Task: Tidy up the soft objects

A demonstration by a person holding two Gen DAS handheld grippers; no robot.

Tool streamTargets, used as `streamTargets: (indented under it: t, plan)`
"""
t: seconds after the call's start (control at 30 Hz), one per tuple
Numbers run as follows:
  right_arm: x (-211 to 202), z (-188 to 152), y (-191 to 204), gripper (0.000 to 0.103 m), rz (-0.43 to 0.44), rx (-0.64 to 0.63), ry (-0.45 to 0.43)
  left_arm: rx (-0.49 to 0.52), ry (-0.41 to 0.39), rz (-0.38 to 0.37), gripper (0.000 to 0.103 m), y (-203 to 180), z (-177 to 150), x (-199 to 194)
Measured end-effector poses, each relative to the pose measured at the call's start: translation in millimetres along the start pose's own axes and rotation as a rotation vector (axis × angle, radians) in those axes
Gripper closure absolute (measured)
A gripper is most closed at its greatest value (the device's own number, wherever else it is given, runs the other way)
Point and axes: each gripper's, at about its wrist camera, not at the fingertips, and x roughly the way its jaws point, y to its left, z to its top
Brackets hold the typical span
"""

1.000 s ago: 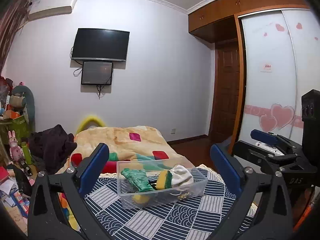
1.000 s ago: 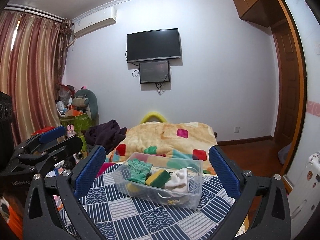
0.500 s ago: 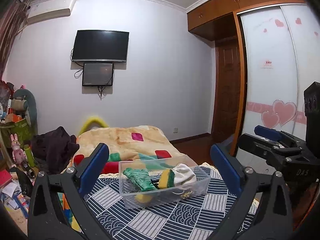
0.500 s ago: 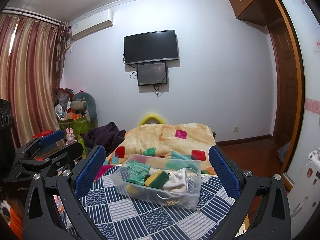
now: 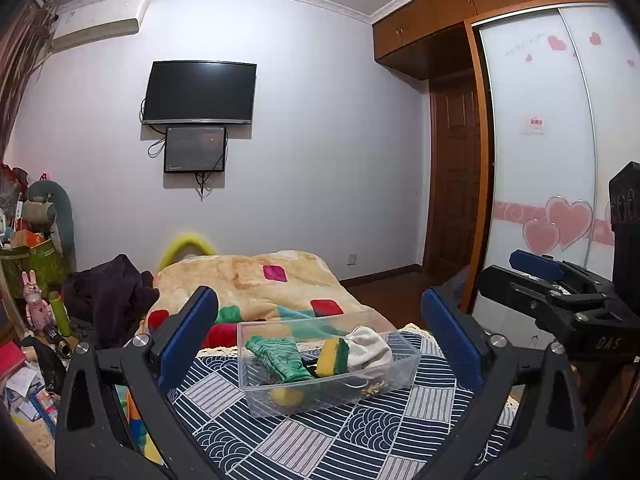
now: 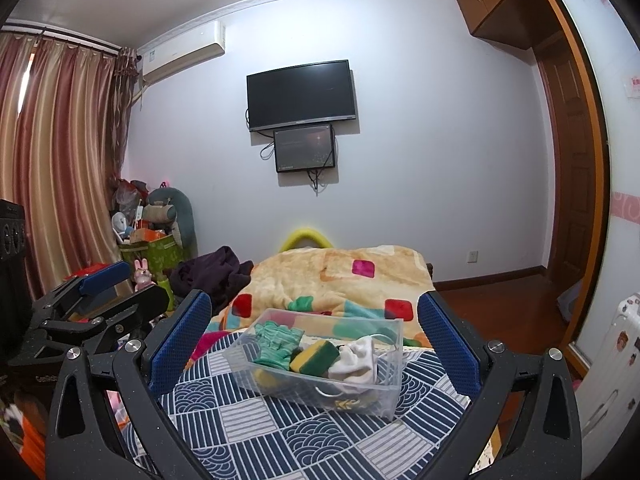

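Observation:
A clear plastic bin (image 5: 404, 376) (image 6: 386, 394) stands on the blue patterned cloth (image 5: 320, 440) (image 6: 280, 432). In it lie a green glove (image 5: 278, 358) (image 6: 276, 344), a yellow-green sponge (image 5: 332, 362) (image 6: 314, 356) and a white sock (image 5: 370, 350) (image 6: 356, 360). My left gripper (image 5: 320, 332) is open and empty, held back from the bin. My right gripper (image 6: 316, 328) is open and empty too, also short of the bin. Each gripper shows at the edge of the other's view.
Behind the bin lies a bed with a beige patterned blanket (image 5: 256, 280) (image 6: 352, 276). Dark clothes (image 5: 108, 296) and a cluttered pile (image 6: 148, 236) are at the left. A wardrobe with heart decals (image 5: 560, 200) and a door (image 6: 576, 184) are at the right.
Both grippers have risen and tilted slightly, so the bin sits a little lower in the views. Both stay open and empty.

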Motion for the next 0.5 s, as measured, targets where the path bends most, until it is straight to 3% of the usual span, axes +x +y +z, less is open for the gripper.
streamTargets:
  t: [0.5]
  plan:
    - [-4.1, 2.2, 2.6, 0.000, 0.005, 0.006, -0.002, 0.007, -0.010, -0.010, 0.000, 0.5, 2.1, -3.7]
